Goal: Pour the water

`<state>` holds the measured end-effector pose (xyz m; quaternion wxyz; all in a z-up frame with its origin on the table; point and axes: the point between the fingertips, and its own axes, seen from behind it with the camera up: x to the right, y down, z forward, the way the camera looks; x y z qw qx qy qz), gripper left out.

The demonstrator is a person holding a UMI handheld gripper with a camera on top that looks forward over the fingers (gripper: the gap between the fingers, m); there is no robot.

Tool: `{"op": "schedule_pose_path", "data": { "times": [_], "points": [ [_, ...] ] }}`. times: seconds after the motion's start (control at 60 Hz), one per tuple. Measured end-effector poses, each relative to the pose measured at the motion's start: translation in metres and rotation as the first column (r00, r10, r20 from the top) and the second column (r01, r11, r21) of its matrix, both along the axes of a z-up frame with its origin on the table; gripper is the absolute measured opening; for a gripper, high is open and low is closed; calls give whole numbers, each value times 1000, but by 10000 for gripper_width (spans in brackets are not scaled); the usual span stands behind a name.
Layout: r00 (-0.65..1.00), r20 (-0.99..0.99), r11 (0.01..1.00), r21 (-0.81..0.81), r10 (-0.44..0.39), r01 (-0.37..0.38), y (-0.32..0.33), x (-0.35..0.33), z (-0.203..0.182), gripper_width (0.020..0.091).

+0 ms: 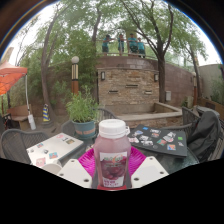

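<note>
- Where the gripper [111, 172] points forward, a bottle [111, 152] stands upright between its two fingers [76, 173], at 12 o'clock from the fingertips.
- Both magenta pads [90, 160] sit against the bottle's sides; the fingers are closed onto it.
- Bottle: translucent pinkish body, printed label, wide white cap [111, 128].
- Beyond, at 11 o'clock: a potted plant [83, 110] on a patio table [150, 140].

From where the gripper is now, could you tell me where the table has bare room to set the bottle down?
The gripper holds the bottle. Bare table shows just right of it, before the tile board. Left is crowded by the game board; straight ahead stands the potted plant.
</note>
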<state>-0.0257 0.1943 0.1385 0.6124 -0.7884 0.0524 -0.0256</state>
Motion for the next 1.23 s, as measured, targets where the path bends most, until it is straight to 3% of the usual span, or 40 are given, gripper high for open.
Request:
{"op": "schedule_pose_path", "data": {
  "times": [0.067, 0.2, 0.367, 0.5, 0.6, 0.733, 0.967, 1.233],
  "points": [
    [999, -24, 999, 2, 49, -49, -2, 0, -10, 393],
    [995, 10, 994, -58, 94, -94, -5, -11, -71, 397],
    [994, 17, 994, 16, 109, -109, -8, -12, -63, 400],
    [995, 5, 995, -21, 100, -100, -10, -12, -65, 572],
    [994, -51, 984, -148, 94, -100, -27, -15, -81, 856],
    [999, 1, 984, -174, 43, -42, -62, -14, -60, 834],
    [996, 58, 981, -176, -71, 80, -165, -32, 37, 838],
    [983, -12, 967, -180, -183, 178, -277, -76, 129, 833]
  ]
}}
